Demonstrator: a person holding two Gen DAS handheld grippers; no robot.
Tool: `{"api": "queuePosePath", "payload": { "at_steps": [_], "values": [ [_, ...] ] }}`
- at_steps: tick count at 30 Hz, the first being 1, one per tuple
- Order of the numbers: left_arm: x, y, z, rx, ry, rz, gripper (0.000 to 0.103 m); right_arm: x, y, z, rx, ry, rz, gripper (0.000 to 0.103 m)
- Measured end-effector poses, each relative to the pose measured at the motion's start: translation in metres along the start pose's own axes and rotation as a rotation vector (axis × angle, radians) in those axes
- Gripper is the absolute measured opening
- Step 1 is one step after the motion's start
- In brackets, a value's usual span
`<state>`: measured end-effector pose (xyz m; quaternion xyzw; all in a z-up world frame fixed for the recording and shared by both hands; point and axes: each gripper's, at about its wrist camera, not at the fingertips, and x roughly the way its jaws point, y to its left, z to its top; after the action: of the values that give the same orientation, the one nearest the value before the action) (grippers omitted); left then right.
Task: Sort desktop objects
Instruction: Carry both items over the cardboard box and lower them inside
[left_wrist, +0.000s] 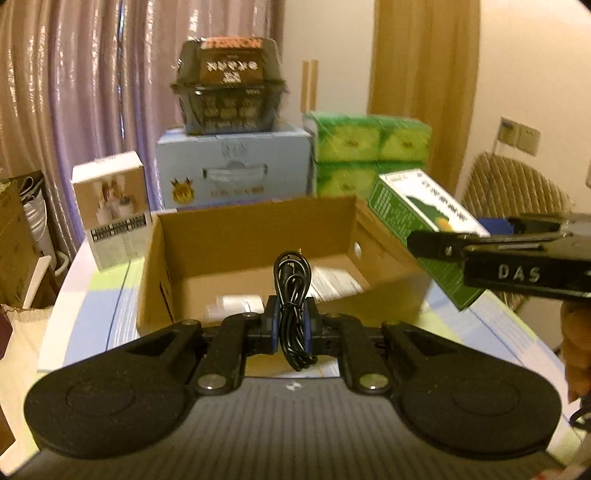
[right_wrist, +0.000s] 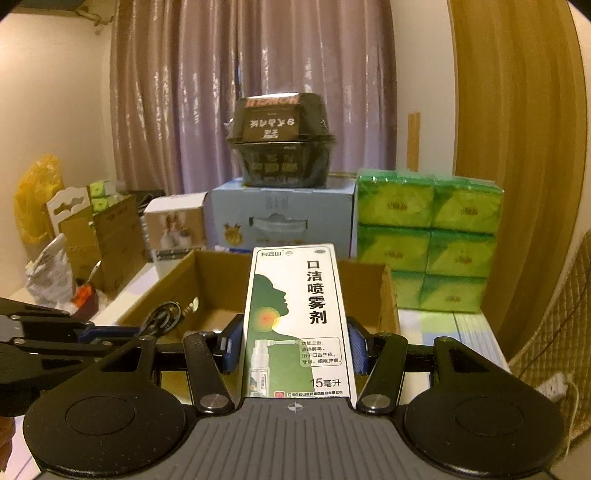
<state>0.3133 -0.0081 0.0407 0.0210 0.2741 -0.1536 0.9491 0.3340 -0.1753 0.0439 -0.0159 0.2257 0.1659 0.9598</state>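
Note:
My left gripper (left_wrist: 292, 325) is shut on a coiled black cable (left_wrist: 293, 295), held just above the near wall of the open cardboard box (left_wrist: 236, 236). White packets lie on the box floor. My right gripper (right_wrist: 295, 345) is shut on a green and white spray carton (right_wrist: 297, 317), standing upright between the blue pads in front of the cardboard box (right_wrist: 214, 269). In the left wrist view the same spray carton (left_wrist: 413, 206) and the right gripper (left_wrist: 436, 243) hang over the box's right flap. The left gripper (right_wrist: 122, 330) with the black cable (right_wrist: 162, 315) shows at the right wrist view's left.
Behind the box stand a white product box (left_wrist: 110, 206), a light blue carton (left_wrist: 236, 166) with a black food container (left_wrist: 229, 85) on top, and a green tissue pack (left_wrist: 369, 147). A woven chair (left_wrist: 513, 192) is at the right; bags and cartons (right_wrist: 74, 236) are at the left.

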Motion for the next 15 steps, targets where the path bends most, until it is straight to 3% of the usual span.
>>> {"api": "queuePosePath", "payload": {
  "at_steps": [7, 15],
  "values": [
    [0.043, 0.023, 0.018, -0.098, -0.008, -0.007, 0.009, 0.044, -0.016, 0.015, 0.047, 0.010, -0.020, 0.053],
    [0.077, 0.034, 0.026, -0.122, -0.010, 0.008, 0.009, 0.082, -0.022, 0.012, 0.074, 0.056, -0.013, 0.053]
  ]
}}
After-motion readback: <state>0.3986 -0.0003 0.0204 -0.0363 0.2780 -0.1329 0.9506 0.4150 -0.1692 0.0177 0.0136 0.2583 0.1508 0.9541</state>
